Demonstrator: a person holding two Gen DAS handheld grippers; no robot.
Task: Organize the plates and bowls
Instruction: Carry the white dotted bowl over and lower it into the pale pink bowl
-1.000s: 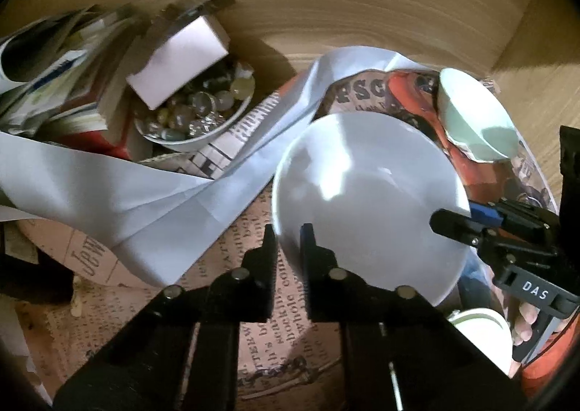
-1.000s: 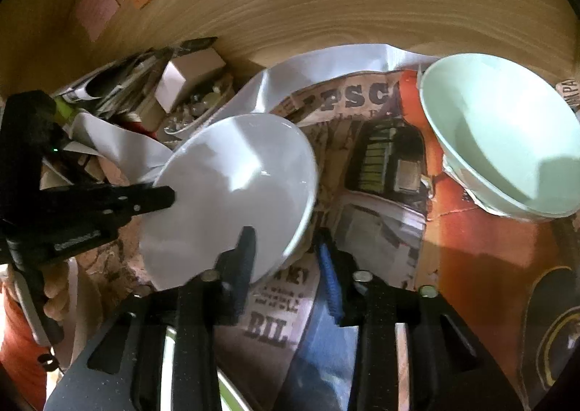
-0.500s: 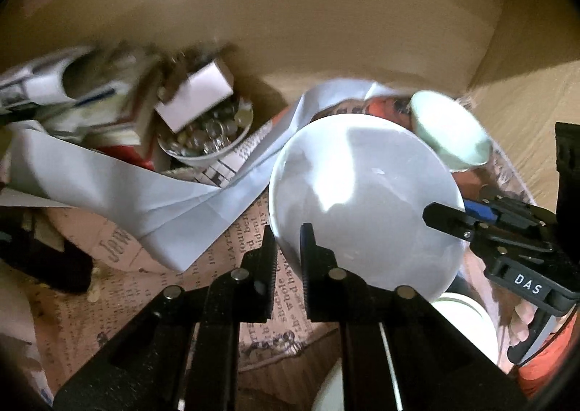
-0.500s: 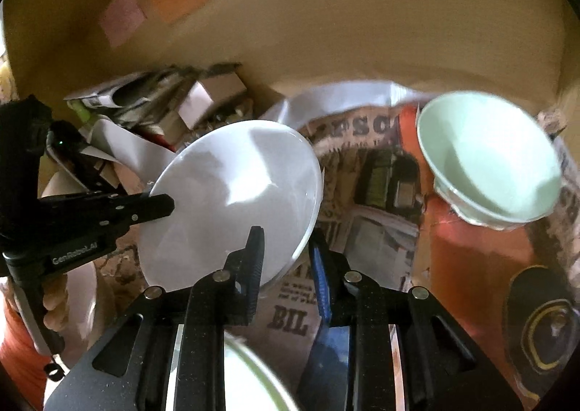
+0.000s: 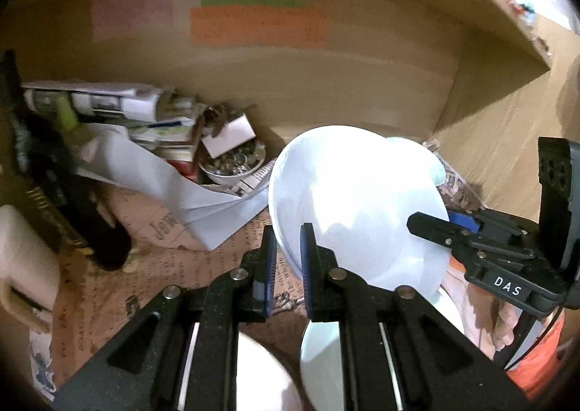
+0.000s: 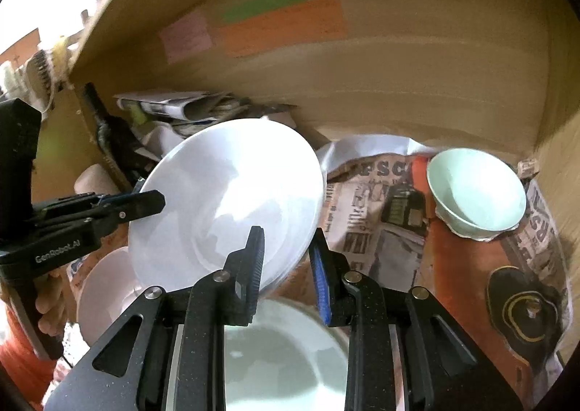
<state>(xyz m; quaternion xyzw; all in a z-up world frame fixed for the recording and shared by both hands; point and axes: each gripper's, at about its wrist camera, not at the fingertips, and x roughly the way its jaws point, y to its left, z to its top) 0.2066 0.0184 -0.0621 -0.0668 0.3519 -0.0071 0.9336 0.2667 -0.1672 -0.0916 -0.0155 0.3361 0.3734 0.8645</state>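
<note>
A white plate (image 5: 359, 200) is held tilted above the newspaper-lined shelf; it also shows in the right wrist view (image 6: 224, 200). My left gripper (image 5: 288, 255) is shut on the plate's near rim. My right gripper (image 6: 286, 258) straddles the plate's opposite rim with its jaws close around it; it shows from the side in the left wrist view (image 5: 431, 226). A pale green bowl (image 6: 475, 189) sits on the shelf at the right. Another plate (image 6: 279, 356) and a white dish (image 6: 105, 291) lie below the grippers.
A small bowl of pebbles with a white box (image 5: 232, 160) stands at the back left beside rolled papers (image 5: 108, 102) and a white sheet (image 5: 174, 189). The wooden back wall (image 5: 275, 77) carries coloured labels. A dark patterned disc (image 6: 522, 309) lies at the right.
Both grippers have lifted the plate up and back from the shelf, so more of the back wall shows. The plates below have come into view. The green bowl has stayed put.
</note>
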